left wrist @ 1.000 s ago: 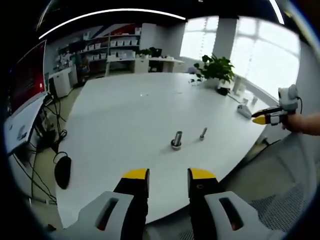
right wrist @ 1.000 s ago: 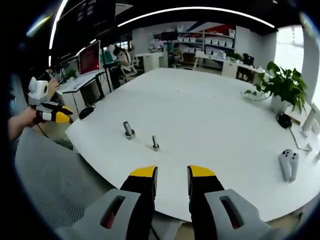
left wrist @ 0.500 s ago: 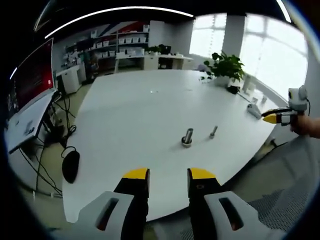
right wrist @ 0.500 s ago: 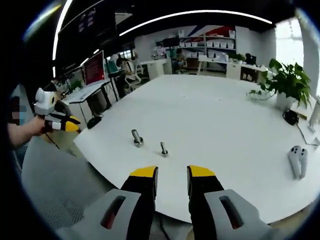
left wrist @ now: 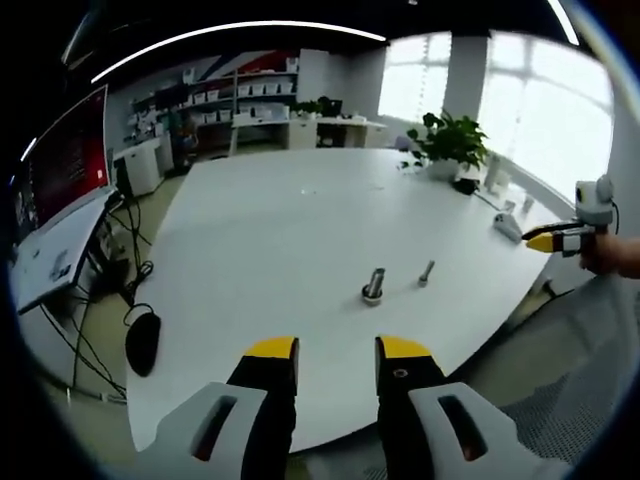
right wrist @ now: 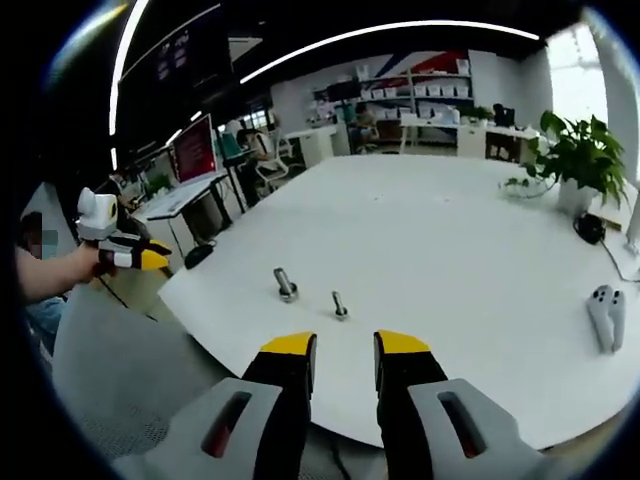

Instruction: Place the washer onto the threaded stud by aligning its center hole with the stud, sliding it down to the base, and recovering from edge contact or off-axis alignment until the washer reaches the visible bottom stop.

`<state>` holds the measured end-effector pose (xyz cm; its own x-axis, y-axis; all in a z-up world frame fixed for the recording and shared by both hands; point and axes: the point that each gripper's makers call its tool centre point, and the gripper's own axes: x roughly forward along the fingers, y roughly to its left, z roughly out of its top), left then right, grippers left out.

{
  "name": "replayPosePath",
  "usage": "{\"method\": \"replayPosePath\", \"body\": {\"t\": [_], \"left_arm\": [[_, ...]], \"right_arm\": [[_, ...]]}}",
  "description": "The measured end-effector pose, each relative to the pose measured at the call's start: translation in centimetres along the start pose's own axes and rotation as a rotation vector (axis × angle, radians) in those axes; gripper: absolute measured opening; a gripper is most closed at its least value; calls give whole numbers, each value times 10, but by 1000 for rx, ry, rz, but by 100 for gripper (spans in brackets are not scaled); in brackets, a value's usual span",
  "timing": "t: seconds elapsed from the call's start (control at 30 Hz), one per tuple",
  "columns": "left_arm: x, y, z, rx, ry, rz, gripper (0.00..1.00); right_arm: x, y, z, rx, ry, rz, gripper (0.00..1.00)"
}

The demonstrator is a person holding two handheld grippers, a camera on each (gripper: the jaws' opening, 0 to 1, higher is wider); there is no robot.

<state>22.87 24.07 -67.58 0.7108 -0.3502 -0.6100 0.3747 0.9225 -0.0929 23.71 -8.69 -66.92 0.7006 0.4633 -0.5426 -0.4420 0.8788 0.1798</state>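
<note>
You hold both claws out over the near edge of a large white table [left wrist: 280, 230], and neither one holds anything. In the left gripper view, your left claw [left wrist: 335, 352] rises from the bottom with its yellow-tipped jaws parted, a clear gap between them. In the right gripper view, your right claw [right wrist: 344, 348] sits the same way, jaws apart and nothing between them.

Two small metal pieces stand upright on the table near its front edge, just beside each other but not touching. The thicker one is the threaded stud [left wrist: 373, 285], and it has a wider ring around its foot that may be the washer, though it is too small to tell for sure. The thinner one is a slim bolt [left wrist: 425, 273], standing to the right of the stud in the left gripper view. In the right gripper view the stud [right wrist: 286, 285] is to the left and the slim bolt [right wrist: 340, 306] to the right, both ahead of your jaws and well apart from them.

Your right claw [left wrist: 552, 240] enters the left gripper view from the right edge, off the table. A potted plant [left wrist: 448, 145] stands on the far side of the table. A white controller [right wrist: 607, 315] lies on the table at the right in the right gripper view.
</note>
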Motion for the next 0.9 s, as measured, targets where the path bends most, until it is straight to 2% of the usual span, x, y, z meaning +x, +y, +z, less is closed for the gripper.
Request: {"method": "replayPosePath", "body": {"t": [0.4,0.53,0.6,0.77,0.9], "left_arm": [[1,-1,-3,3,12,-8,29],[2,-1,-4,8,21,-13,29],[2,-5,-2,-23,5,-44,29],[1,-4,0,-40,-6,-42,29],[1,-3,-2,-33,0,-34,29]], "right_arm": [[1,9,1,-3,-7,40,25],[3,10,0,-4,6,48,26],[3,11,-1,-3,12,48,26],[6,12,-7,9,46,64,26],[4,13,-2,-4,23,60,26]]}}
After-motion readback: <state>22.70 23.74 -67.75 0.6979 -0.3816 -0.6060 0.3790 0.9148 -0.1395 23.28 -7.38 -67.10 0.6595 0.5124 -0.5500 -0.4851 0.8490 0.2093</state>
